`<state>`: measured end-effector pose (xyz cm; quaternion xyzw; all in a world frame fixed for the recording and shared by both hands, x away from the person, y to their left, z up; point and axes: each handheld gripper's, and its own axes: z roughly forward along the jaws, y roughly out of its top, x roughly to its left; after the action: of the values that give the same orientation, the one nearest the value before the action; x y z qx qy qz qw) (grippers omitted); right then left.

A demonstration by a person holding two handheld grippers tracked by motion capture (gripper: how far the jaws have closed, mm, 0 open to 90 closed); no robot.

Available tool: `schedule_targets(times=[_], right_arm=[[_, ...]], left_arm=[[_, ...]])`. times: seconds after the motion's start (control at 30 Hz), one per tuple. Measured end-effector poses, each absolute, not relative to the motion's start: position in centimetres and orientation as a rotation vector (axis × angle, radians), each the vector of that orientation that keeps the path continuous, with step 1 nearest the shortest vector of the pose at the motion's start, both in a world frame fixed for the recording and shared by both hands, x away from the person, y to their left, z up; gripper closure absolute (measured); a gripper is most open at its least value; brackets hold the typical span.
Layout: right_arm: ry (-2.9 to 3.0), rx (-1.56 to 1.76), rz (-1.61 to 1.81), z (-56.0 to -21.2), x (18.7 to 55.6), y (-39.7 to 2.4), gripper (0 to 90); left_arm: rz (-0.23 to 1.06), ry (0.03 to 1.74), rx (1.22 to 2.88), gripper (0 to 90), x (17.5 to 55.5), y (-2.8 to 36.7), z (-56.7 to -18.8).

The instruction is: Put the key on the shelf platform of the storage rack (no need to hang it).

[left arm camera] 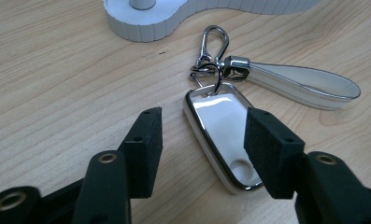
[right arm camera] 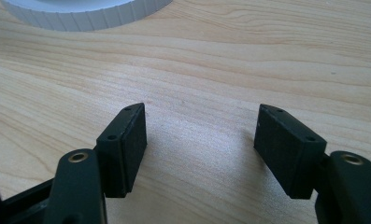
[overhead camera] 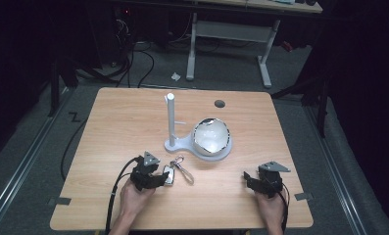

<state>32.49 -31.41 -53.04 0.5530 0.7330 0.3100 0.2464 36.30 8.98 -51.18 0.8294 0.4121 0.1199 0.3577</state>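
Lying on the pale wood table [overhead camera: 109, 122] in a dark room, the key fob [left arm camera: 223, 135] sits between the spread left gripper [left arm camera: 202, 140], its near end hidden by one jaw. Right gripper [right arm camera: 199, 140] is spread over bare wood, clear of the white stand [overhead camera: 175, 142].

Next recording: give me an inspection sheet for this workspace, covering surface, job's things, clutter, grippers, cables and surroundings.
Surface: light wooden table, round hole near the far edge.
Job's things: white key fob with chrome rim lies flat, joined by a ring to a carabiner clip and white strap loop.
Clutter: white stand with upright post; round bowl on its base.
Grippers: left gripper open, jaws either side of the fob, whether the right pad touches it is unclear; right gripper open over bare wood.
Cables: black cable trails from left gripper.
Surroundings: dark room, white desk frame, floor cables.
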Motion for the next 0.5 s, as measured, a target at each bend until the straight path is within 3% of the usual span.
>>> schedule_targets(times=[0.5], right_arm=[[2.002, 1.508, 0.846, -53.03, 32.49, -31.39, 34.3]], left_arm=[[0.31, 1.082, 2.137, 66.3, 36.8, 8.62, -51.59]])
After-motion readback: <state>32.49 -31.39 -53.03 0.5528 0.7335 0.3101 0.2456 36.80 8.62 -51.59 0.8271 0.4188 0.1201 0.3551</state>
